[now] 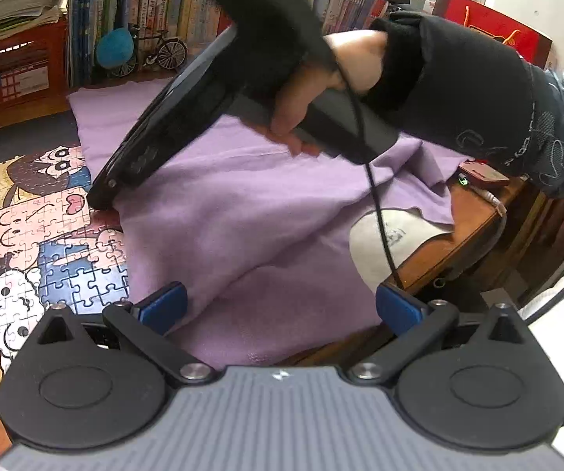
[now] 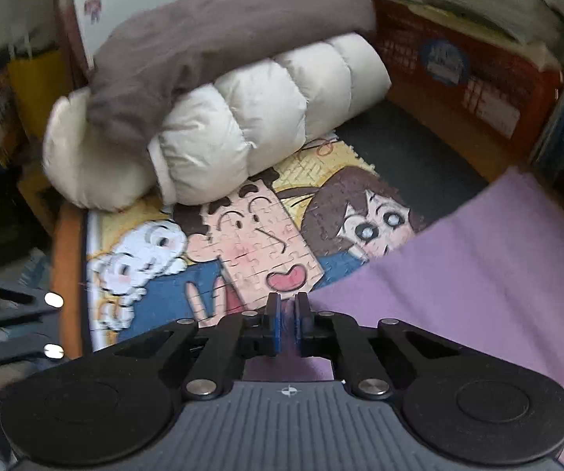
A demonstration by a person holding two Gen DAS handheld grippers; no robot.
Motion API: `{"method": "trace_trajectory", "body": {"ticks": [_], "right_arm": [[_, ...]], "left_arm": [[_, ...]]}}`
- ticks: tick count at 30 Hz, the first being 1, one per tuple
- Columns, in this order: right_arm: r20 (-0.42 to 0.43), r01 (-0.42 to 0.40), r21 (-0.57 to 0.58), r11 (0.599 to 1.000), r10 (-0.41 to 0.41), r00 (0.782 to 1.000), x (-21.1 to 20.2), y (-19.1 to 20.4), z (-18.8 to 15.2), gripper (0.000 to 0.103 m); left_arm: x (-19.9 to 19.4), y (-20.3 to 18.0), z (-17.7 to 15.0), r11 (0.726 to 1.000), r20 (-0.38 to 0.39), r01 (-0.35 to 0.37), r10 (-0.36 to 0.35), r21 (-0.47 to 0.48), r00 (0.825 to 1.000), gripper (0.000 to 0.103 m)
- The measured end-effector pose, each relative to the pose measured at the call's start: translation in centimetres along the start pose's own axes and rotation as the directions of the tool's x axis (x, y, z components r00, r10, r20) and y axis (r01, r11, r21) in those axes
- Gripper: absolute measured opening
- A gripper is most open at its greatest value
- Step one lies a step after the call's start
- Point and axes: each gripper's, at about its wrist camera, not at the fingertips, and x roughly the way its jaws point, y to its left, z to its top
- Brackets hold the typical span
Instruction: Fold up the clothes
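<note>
A purple garment [image 1: 242, 212] lies spread and partly folded over the table and the puzzle mat. My left gripper [image 1: 282, 310] is open, its blue pads on either side of the garment's near fold, holding nothing. My right gripper [image 2: 287, 324] is shut on the purple garment's edge [image 2: 458, 282], with purple cloth showing between the blue pads. In the left wrist view the right gripper's black body [image 1: 172, 125] and the gloved hand [image 1: 313, 90] holding it reach across the garment toward its left edge.
A cartoon jigsaw puzzle mat [image 2: 250, 243] covers the table. A rolled white puffer jacket [image 2: 242, 125] with a grey garment [image 2: 203, 39] on it lies at the far side. A grey cloth [image 1: 395, 235] lies under the purple one. Books, a red crate [image 1: 19, 66] and a toy bicycle [image 1: 160, 51] line the back.
</note>
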Motion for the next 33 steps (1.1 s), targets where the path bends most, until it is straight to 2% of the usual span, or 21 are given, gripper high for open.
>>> {"method": "trace_trajectory", "body": {"ticks": [2,3,4,5,7,9,10,13,17,18,20,23,29,33], "right_arm": [[0.024,-0.026,0.008,1.0,0.026,0.999,-1.1,-0.7,-0.3,0.014],[0.03,-0.033,0.004,0.999,0.033,0.999,-1.6,-0.9,-0.4,0.033],[0.027,-0.028,-0.013,1.0,0.028,0.999,-2.0,-0.8,-0.6,0.059],[0.025,-0.014,-0.039,0.999,0.015,1.0,-2.3,-0.6,-0.8,0.065],[0.01,0.02,-0.099,0.995,-0.019,1.0,-2.4,0.3,-1.5,0.065],[-0.014,0.011,-0.113,0.994,-0.013,1.0,-1.8,1.0,-2.3,0.062],[-0.014,0.001,-0.098,0.995,-0.002,1.0,-1.6,1.1,-2.6,0.06],[0.057,-0.027,0.014,1.0,0.026,0.998,-1.4,0.6,-3.4,0.059],[0.116,-0.043,0.042,0.998,0.037,0.993,-1.6,0.7,-4.2,0.037],[0.122,-0.038,0.042,0.998,0.032,0.992,-1.6,0.8,-4.3,0.028],[0.114,-0.015,0.076,0.997,0.006,0.993,-1.7,0.7,-4.0,0.018],[0.098,-0.008,0.129,0.992,-0.005,0.995,-1.7,0.6,-3.4,0.009],[0.121,0.021,0.122,0.992,-0.036,0.992,-0.3,1.3,-2.0,0.008],[0.159,0.019,0.13,0.991,-0.04,0.986,1.6,-0.2,-0.3,0.008]], "left_arm": [[0.1,-0.2,0.0,1.0,0.0,-0.005,0.005,0.002,1.0,0.103],[0.1,-0.2,0.0,1.0,0.0,-0.005,0.005,0.001,1.0,0.103],[0.1,-0.2,-0.1,1.0,0.001,-0.004,0.004,0.0,1.0,0.103],[0.0,-0.2,-0.1,1.0,0.002,-0.003,0.003,-0.002,1.0,0.103],[0.0,-0.1,-0.1,1.0,0.004,0.0,0.0,-0.004,1.0,0.103],[0.0,-0.1,-0.2,1.0,0.008,0.003,-0.003,-0.006,1.0,0.103],[0.0,0.0,-0.2,1.0,0.009,0.004,-0.004,-0.007,1.0,0.103],[0.0,0.0,-0.3,1.0,0.013,0.011,-0.011,-0.011,1.0,0.103],[-0.1,0.1,-0.3,1.0,0.018,0.019,-0.019,-0.01,1.0,0.103],[-0.1,0.2,-0.4,1.0,0.02,0.021,-0.021,-0.011,1.0,0.103],[-0.1,0.2,-0.4,1.0,0.023,0.023,-0.023,-0.013,0.999,0.103],[0.0,0.2,-0.4,1.0,0.027,0.018,-0.018,-0.017,0.999,0.103],[-0.3,0.4,-0.5,1.0,0.027,-0.019,0.02,-0.025,0.999,0.103],[-0.4,1.2,-0.7,0.997,0.021,-0.064,0.065,-0.041,0.998,0.103]]}}
